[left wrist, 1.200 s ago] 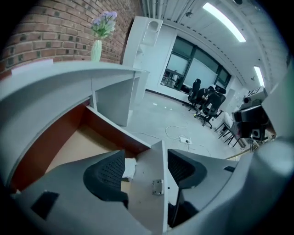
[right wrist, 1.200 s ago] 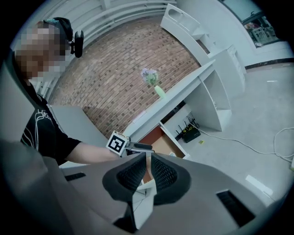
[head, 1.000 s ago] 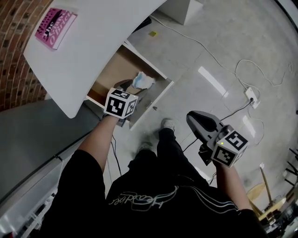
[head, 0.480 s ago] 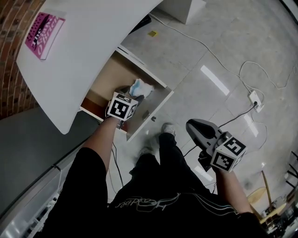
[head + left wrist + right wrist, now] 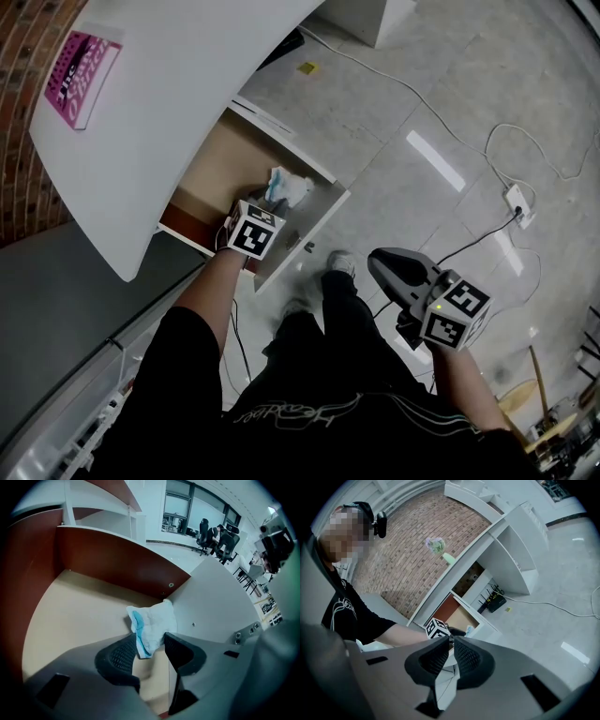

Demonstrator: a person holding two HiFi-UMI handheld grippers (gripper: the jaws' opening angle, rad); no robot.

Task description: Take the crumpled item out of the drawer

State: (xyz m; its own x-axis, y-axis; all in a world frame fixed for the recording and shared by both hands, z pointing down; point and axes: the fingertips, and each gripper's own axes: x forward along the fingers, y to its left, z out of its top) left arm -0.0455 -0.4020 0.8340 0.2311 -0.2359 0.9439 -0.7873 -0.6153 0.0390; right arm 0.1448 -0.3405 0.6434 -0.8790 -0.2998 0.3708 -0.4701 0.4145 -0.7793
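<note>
The crumpled item (image 5: 287, 187), a white and blue paper wad, lies in the open drawer (image 5: 208, 173) against its front right corner. My left gripper (image 5: 266, 203) reaches down into the drawer beside it. In the left gripper view the wad (image 5: 153, 624) pokes its lower end between the jaws of the left gripper (image 5: 150, 641), which are closing. It rests against the left pad, and a gap shows at the right pad. My right gripper (image 5: 377, 262) hangs over the floor away from the drawer, its jaws (image 5: 451, 641) close together with nothing between them.
The drawer hangs under a white desktop (image 5: 187, 84) with a pink book (image 5: 78, 75) on it. Its white front panel (image 5: 314, 223) faces the person's legs and shoes (image 5: 339, 265). A power strip (image 5: 517, 200) and cables lie on the grey floor.
My left gripper has gone further into the drawer, up to the wad. The right gripper has stayed about where it was.
</note>
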